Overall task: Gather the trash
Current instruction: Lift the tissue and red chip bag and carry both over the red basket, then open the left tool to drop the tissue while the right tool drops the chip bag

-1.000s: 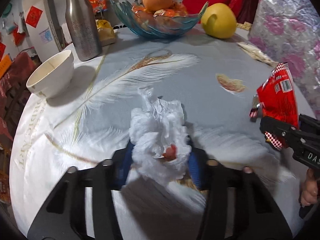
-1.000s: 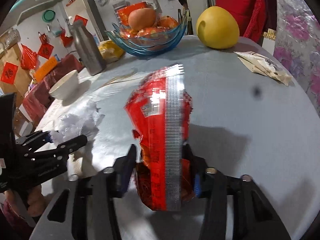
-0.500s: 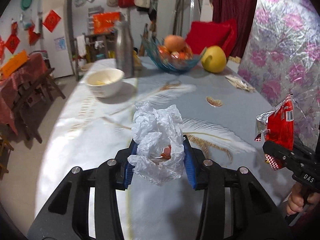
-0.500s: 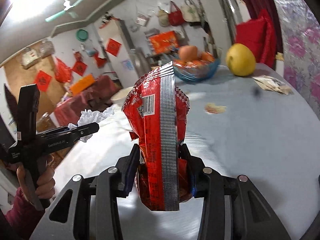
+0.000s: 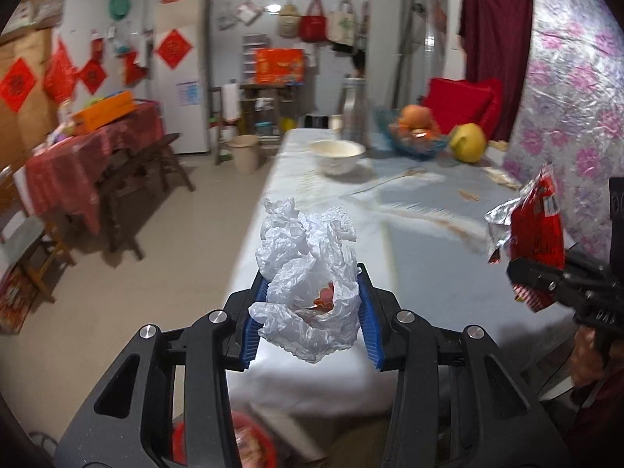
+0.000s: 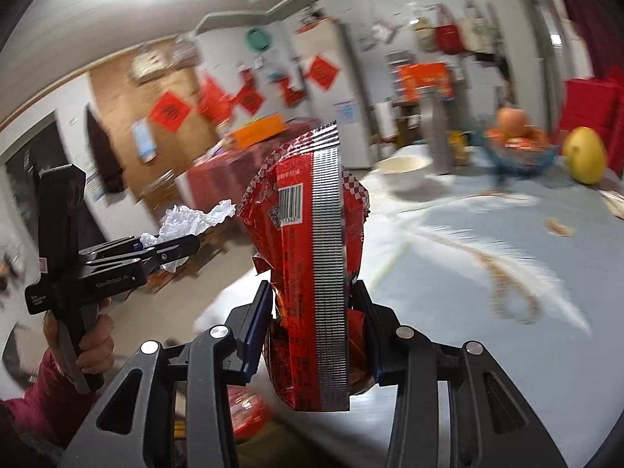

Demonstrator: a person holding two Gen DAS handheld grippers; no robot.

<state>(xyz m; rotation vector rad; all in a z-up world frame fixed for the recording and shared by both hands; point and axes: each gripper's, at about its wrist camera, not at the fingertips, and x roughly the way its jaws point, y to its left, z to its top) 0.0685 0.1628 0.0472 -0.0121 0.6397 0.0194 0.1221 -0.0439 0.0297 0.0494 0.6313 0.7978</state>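
Observation:
My left gripper [image 5: 312, 312] is shut on a crumpled white plastic bag [image 5: 308, 273] and holds it in the air near the table's front edge. My right gripper [image 6: 316, 331] is shut on a red snack wrapper [image 6: 312, 265] with a silver seam, held upright above the table. The wrapper also shows at the right of the left wrist view [image 5: 536, 230], and the white bag at the left of the right wrist view [image 6: 191, 222]. Something red [image 5: 249, 444], blurred, lies below the table edge under my left gripper.
The table [image 5: 429, 241] carries a white bowl [image 5: 337, 154], a steel bottle [image 5: 355, 113], a blue glass fruit bowl [image 5: 415, 142], a yellow pomelo [image 5: 468, 142] and small scraps [image 5: 468, 195]. A red-clothed table [image 5: 78, 163] and a beige bin [image 5: 243, 152] stand across the floor.
Both grippers have lifted their trash off the table and drawn back toward its front edge. The views now look level across the room.

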